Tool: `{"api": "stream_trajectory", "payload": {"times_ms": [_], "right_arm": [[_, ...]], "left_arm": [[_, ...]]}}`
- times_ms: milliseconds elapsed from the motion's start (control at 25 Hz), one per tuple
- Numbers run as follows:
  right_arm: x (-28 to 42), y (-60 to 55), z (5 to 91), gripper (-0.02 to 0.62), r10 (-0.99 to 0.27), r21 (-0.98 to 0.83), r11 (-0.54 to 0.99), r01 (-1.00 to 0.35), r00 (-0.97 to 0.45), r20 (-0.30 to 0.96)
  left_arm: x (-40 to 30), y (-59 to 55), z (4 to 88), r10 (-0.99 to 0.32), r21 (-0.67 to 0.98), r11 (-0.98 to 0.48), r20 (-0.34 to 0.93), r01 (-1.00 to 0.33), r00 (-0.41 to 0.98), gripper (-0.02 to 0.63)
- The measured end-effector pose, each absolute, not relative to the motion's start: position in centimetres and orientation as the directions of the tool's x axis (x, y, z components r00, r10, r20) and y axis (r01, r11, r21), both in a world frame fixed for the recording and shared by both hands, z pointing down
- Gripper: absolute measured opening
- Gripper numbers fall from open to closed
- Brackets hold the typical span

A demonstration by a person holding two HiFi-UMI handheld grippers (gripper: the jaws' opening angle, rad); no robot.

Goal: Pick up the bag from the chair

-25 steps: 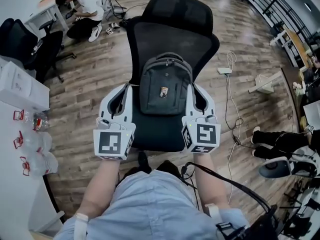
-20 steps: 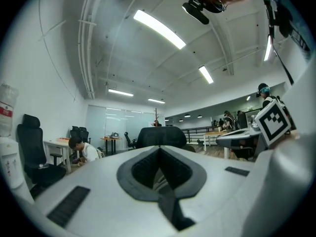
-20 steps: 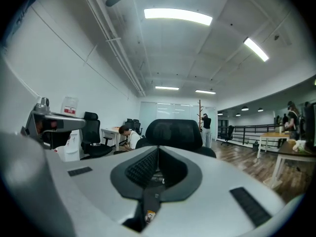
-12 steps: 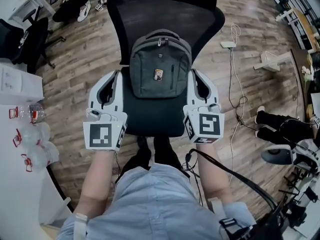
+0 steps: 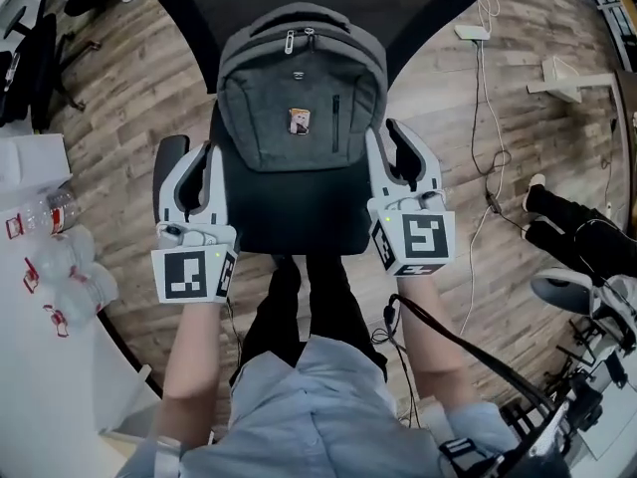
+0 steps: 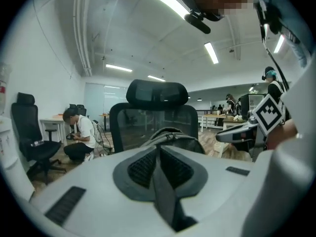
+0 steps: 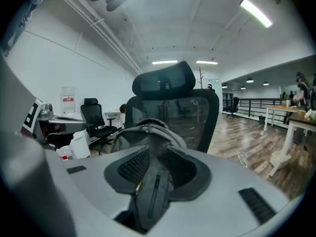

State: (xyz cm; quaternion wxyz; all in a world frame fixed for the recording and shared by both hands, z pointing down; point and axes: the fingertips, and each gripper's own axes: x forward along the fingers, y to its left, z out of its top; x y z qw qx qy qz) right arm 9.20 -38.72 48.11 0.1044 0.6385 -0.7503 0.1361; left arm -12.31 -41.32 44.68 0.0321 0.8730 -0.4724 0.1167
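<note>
bag stands upright on the chair, against its back. left claw just beside the bag's left edge, right claw against its right edge. both released, jaws apart, bag visible through each gap

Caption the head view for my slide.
Left gripper and right gripper flank a grey bag standing on a black office chair, seen from above.
</note>
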Motion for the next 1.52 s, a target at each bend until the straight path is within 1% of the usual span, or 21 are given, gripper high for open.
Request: {"api": "stream_trajectory", "payload": {"times_ms": [40,80,120,240,360,680,920,1040,1280,1400,1520], "right_arm": [[9.3,-39.0,49.4,0.130,-0.923,-0.078,0.149,-0.986,-0.167,0.346],[9.3,-39.2,50.7,0.182,-0.916,-0.086,0.151,-0.985,-0.173,0.363],[9.4,-39.3,51.9,0.237,-0.909,-0.093,0.154,-0.984,-0.178,0.378],[10.0,-40.0,54.8,0.301,-0.894,-0.099,0.153,-0.983,-0.181,0.410],[10.5,-40.6,56.7,0.327,-0.883,-0.107,0.153,-0.982,-0.185,0.431],[11.8,-42.3,59.1,0.358,-0.861,-0.108,0.165,-0.980,-0.197,0.469],[12.1,-45.2,60.8,0.384,-0.837,-0.133,0.208,-0.969,-0.246,0.489],[11.9,-46.3,61.5,0.391,-0.825,-0.134,0.236,-0.962,-0.272,0.495],[9.9,-47.3,62.1,0.397,-0.817,-0.143,0.256,-0.956,-0.293,0.496],[9.7,-48.0,62.1,0.397,-0.815,-0.137,0.268,-0.954,-0.300,0.496],[9.7,-48.2,62.2,0.396,-0.814,-0.129,0.272,-0.954,-0.300,0.498]], "left_arm": [[-12.2,-41.7,46.0,-0.808,-0.035,-0.560,0.244,-0.828,0.536,0.044],[-12.2,-41.9,47.2,-0.799,-0.018,-0.567,0.257,-0.824,0.544,0.128],[-12.1,-42.3,48.4,-0.790,-0.008,-0.573,0.270,-0.819,0.550,0.187],[-11.7,-43.4,51.1,-0.772,-0.002,-0.589,0.297,-0.808,0.562,0.260],[-12.0,-44.3,53.4,-0.758,0.025,-0.591,0.324,-0.807,0.565,0.315],[-12.8,-47.0,56.5,-0.729,0.022,-0.615,0.365,-0.788,0.579,0.379],[-12.9,-50.7,57.7,-0.725,0.017,-0.625,0.358,-0.781,0.588,0.419],[-12.8,-51.9,58.4,-0.719,0.041,-0.627,0.355,-0.778,0.598,0.440],[-13.7,-52.3,58.7,-0.678,0.100,-0.667,0.328,-0.738,0.657,0.449],[-12.5,-52.2,58.9,-0.645,0.104,-0.702,0.327,-0.705,0.690,0.449],[-11.5,-52.2,59.4,-0.624,0.076,-0.723,0.354,-0.687,0.696,0.448]]}}
